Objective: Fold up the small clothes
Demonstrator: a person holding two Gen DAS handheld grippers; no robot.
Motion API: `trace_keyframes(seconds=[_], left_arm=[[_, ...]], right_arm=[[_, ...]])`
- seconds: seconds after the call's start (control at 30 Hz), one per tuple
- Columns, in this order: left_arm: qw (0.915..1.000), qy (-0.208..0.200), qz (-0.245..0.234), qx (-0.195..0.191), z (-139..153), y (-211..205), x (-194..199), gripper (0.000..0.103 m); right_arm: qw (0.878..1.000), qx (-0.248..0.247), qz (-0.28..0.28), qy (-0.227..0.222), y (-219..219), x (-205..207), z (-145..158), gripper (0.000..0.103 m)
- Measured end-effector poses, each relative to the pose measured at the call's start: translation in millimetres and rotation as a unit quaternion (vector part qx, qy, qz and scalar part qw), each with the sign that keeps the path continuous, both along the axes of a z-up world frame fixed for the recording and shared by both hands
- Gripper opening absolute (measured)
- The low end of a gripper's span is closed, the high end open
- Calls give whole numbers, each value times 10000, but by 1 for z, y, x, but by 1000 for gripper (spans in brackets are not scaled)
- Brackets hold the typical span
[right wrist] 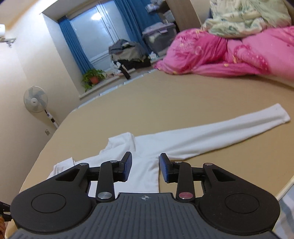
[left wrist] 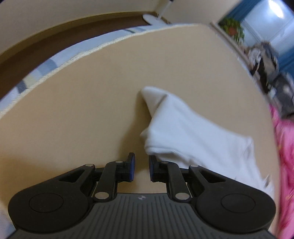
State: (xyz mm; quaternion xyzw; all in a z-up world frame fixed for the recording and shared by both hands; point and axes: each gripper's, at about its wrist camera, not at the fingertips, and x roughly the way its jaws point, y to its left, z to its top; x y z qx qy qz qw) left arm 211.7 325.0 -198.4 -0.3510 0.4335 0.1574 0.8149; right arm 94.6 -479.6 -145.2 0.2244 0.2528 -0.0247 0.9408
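Note:
A white long-sleeved garment [right wrist: 147,147] lies on the tan bed sheet [right wrist: 183,103]. One sleeve [right wrist: 229,128] stretches out to the right; the collar end is bunched at the left. My right gripper [right wrist: 145,165] is open and empty, just above the garment's body. In the left wrist view the same white garment [left wrist: 183,128] lies to the right of my left gripper [left wrist: 141,165], which is open and empty over the tan sheet [left wrist: 91,101], its right finger close to the cloth's edge.
A pink quilt [right wrist: 229,51] with a pale green blanket [right wrist: 248,16] on it is heaped at the far right of the bed. A standing fan [right wrist: 35,100], a potted plant [right wrist: 93,77] and piled clothes [right wrist: 128,53] stand beyond the bed's edge.

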Motion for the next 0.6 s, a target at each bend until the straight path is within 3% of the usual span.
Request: trace_keyframes(seconds=[0.13, 0.2, 0.4, 0.53, 0.6], left_arm=[[9991, -325, -20, -272, -6, 0, 13, 18], [9993, -252, -109, -272, -7, -5, 19, 18], [9993, -47, -322, 162, -13, -20, 33, 25], [9999, 43, -29, 132, -7, -14, 26, 25], [9994, 90, -69, 341, -6, -19, 25, 25]], right_arm=[[9998, -37, 51, 163, 6, 14, -9, 36], [9996, -125, 125, 232, 7, 23, -12, 36], [9988, -285, 221, 321, 9, 30, -13, 36], [9987, -279, 216, 367, 9, 32, -13, 36], [9985, -304, 237, 377, 12, 32, -13, 36]])
